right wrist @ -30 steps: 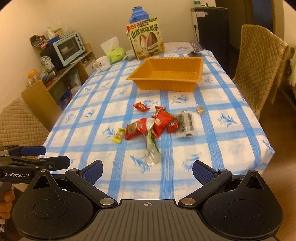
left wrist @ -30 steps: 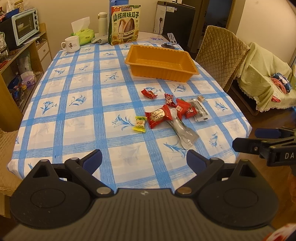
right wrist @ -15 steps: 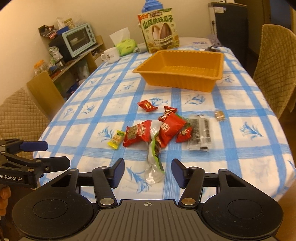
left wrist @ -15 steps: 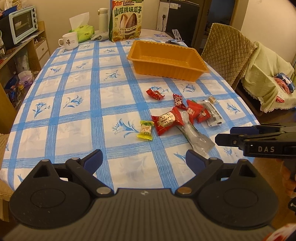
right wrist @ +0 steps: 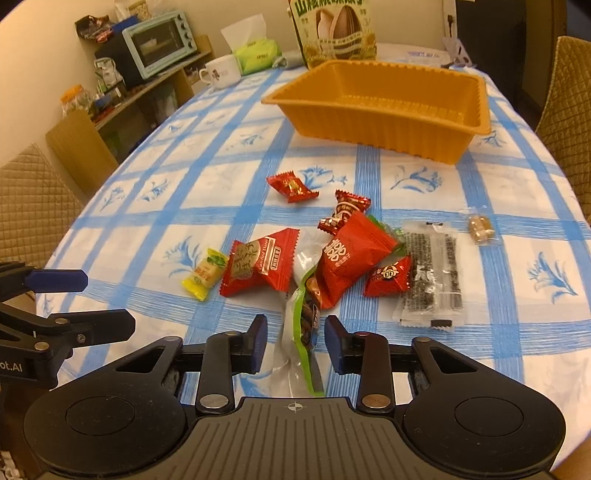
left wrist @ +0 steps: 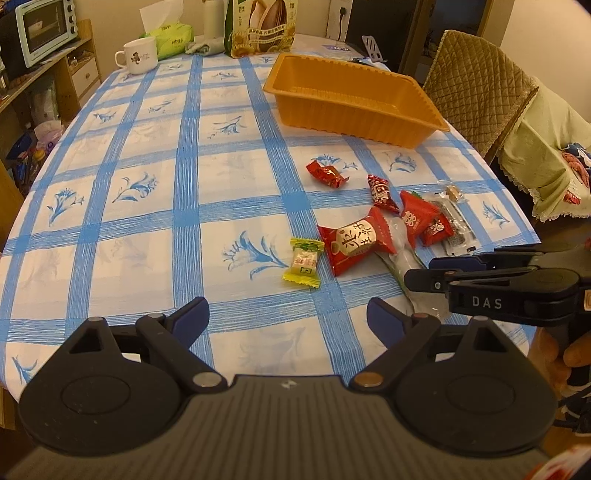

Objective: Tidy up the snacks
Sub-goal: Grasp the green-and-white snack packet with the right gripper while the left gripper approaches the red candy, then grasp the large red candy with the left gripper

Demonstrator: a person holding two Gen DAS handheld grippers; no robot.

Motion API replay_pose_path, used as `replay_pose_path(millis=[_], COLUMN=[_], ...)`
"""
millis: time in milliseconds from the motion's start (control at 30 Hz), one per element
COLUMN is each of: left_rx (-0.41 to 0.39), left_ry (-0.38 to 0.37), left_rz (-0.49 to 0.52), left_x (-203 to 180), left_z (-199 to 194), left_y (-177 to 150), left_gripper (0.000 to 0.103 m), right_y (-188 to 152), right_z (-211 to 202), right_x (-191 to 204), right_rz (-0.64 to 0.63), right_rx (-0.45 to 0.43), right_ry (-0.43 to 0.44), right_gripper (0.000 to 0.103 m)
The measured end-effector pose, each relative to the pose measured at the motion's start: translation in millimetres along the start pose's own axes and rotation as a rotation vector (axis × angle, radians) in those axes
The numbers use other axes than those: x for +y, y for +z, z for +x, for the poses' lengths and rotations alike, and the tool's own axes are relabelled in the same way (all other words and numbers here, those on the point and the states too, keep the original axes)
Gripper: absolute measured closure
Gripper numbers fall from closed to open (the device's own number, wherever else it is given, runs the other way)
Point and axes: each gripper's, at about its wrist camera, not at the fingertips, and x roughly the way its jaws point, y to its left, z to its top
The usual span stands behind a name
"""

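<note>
Several wrapped snacks lie in a loose pile on the blue-checked tablecloth (left wrist: 147,229): a large red packet (right wrist: 260,262), another red packet (right wrist: 349,256), a yellow candy (right wrist: 205,273), a clear green-edged pouch (right wrist: 301,332) and a dark seaweed pack (right wrist: 432,273). The empty orange tray (right wrist: 384,107) stands behind them. My right gripper (right wrist: 295,343) is half closed, its jaws either side of the clear pouch and apart from it. My left gripper (left wrist: 288,319) is open and empty, short of the yellow candy (left wrist: 303,260).
A sunflower-seed box (right wrist: 334,33), a white mug (right wrist: 221,72) and a tissue pack (right wrist: 255,53) stand at the table's far end. A shelf with a toaster oven (right wrist: 159,42) is at the left. Quilted chairs (left wrist: 476,88) flank the table.
Both grippers have moved forward toward the snack pile. My right gripper has narrowed further and now brackets the clear pouch. My left gripper stays open.
</note>
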Motion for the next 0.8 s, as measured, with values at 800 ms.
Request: replay_pose_path(millis=[800], left_rx=[0.027], left_ry=[-0.003], left_rz=[0.105], left_x=[-24.8], left_z=[40.2], left_y=[22.1], left_gripper=[0.019], right_y=[17.3], right_z=[-22.5], right_x=[-22.7], right_rz=[0.029], right_rx=[-0.037], right_ry=[0.011], right_gripper=[0.081])
